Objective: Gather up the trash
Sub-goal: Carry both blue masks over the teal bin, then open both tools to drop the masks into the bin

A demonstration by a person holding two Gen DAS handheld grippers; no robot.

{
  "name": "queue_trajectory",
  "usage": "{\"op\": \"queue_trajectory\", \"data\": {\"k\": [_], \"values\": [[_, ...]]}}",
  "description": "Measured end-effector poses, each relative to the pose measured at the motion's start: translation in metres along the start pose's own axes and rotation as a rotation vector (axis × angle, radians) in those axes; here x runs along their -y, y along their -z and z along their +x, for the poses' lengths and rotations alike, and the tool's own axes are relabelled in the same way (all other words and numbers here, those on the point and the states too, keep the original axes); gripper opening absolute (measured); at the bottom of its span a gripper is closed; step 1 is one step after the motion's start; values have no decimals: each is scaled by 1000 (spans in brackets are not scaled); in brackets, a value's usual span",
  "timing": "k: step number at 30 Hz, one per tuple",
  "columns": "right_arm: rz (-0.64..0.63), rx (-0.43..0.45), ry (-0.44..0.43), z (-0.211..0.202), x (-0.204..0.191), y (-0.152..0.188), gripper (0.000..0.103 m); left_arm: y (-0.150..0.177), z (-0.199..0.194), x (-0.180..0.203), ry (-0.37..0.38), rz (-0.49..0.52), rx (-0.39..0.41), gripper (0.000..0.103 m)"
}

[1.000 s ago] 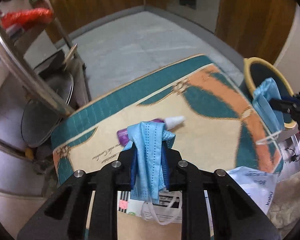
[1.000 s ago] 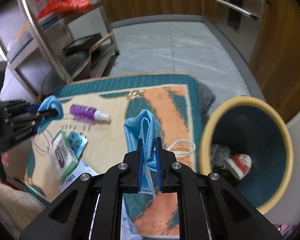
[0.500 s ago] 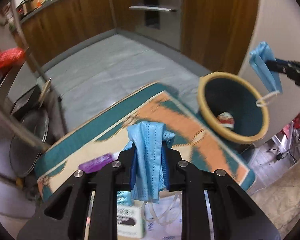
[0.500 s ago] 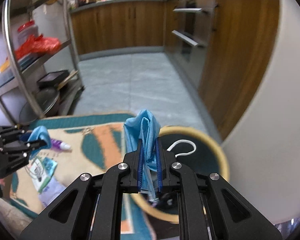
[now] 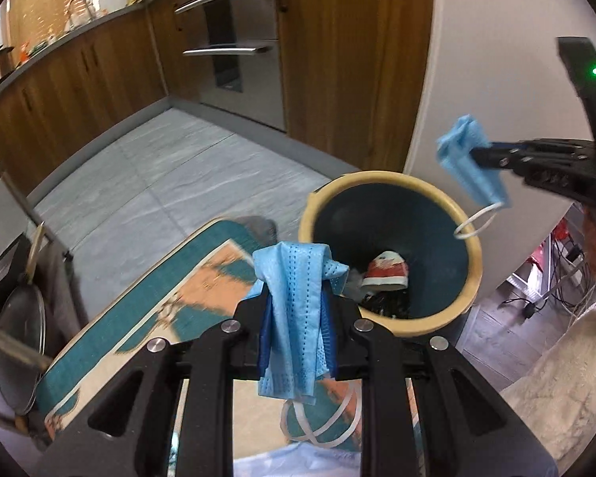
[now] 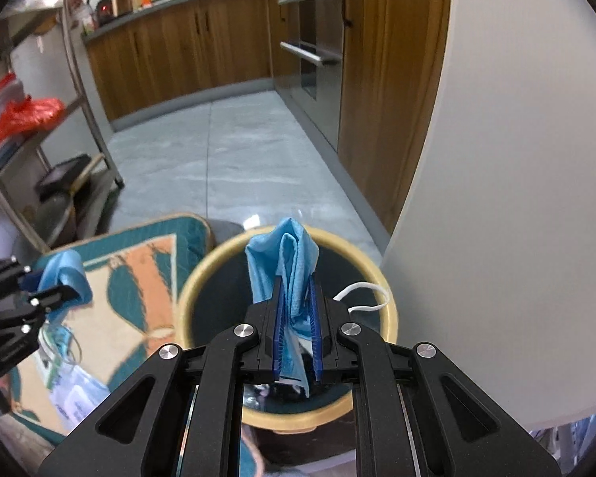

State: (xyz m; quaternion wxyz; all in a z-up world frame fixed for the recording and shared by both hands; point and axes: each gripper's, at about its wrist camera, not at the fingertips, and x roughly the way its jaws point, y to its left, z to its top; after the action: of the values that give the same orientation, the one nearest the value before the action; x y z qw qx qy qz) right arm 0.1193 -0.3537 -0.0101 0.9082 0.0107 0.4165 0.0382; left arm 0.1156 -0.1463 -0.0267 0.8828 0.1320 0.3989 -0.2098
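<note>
- Left gripper: jaws clamped on a crumpled light-blue disposable face mask, white ear loops dangling below, held above the teal, orange and cream patterned mat, just beside the bin rim.
- Right gripper: jaws clamped on a second folded light-blue face mask, hanging over the round dark bin with a yellow rim.
- Inside the bin: a red-and-white crumpled wrapper among dark scraps.

Two crumpled blue face masks are being held in the air: one mask just beside the bin's rim, the other mask above its opening. The yellow-rimmed, dark-lined bin is standing upright, with a red-and-white scrap lying inside.
</note>
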Motion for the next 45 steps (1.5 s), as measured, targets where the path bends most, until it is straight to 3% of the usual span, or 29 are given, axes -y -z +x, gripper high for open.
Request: {"op": "queue_trajectory", "data": {"k": [6, 13, 24, 31, 37, 41, 45], "values": [[-23, -79, 10, 33, -2, 3, 13, -2, 19, 17, 41, 44, -24, 21], [-37, -79, 7, 38, -5, 1, 13, -4, 32, 25, 68, 54, -24, 21], [104, -130, 23, 48, 28, 5, 13, -5, 46, 29, 104, -4, -28, 21], [90, -157, 43, 54, 26, 9, 13, -8, 57, 41, 100, 31, -31, 21], [102, -140, 42, 53, 31, 8, 13, -22, 57, 38, 95, -1, 24, 22], [111, -125, 61, 51, 34, 7, 17, -32, 54, 40, 115, -25, 65, 29], [135, -119, 64, 49, 39, 8, 25, -33, 51, 47, 138, -11, 91, 51]]}}
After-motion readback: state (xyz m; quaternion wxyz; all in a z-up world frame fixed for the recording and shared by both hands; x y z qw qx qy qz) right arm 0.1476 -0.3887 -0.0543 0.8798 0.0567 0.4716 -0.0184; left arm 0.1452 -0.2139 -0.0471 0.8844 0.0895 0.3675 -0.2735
